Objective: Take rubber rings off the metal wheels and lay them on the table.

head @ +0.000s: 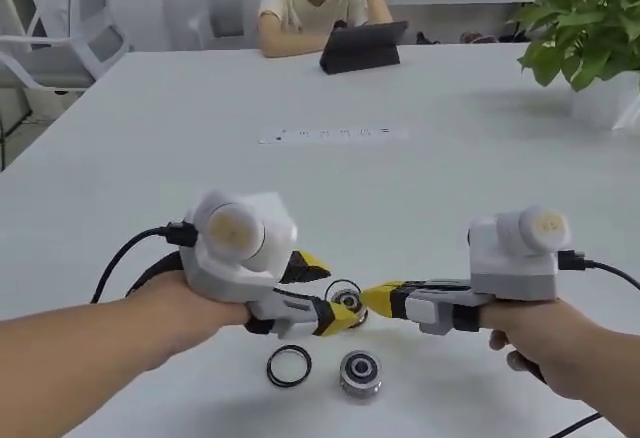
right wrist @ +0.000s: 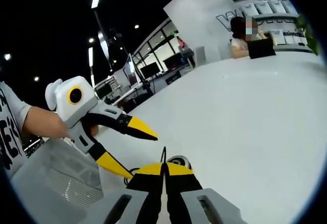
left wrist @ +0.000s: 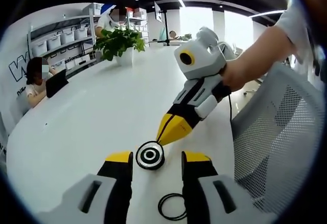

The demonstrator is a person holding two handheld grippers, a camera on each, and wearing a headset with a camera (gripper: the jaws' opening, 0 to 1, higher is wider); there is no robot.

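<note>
Left gripper was held wide open, its jaws flanking the metal wheel — right gripper was pinched closed on the wheel's rubber ring.

You are working in a tight spot. Your left gripper is spreading its jaws just short of the wheel, and your right gripper, pinching a thin rubber ring, is closing in from the opposite side. Nearer you, a loose ring and a second wheel are taking up table space. Beyond the grippers the surface is lying open up to the plant and tablet.
</note>
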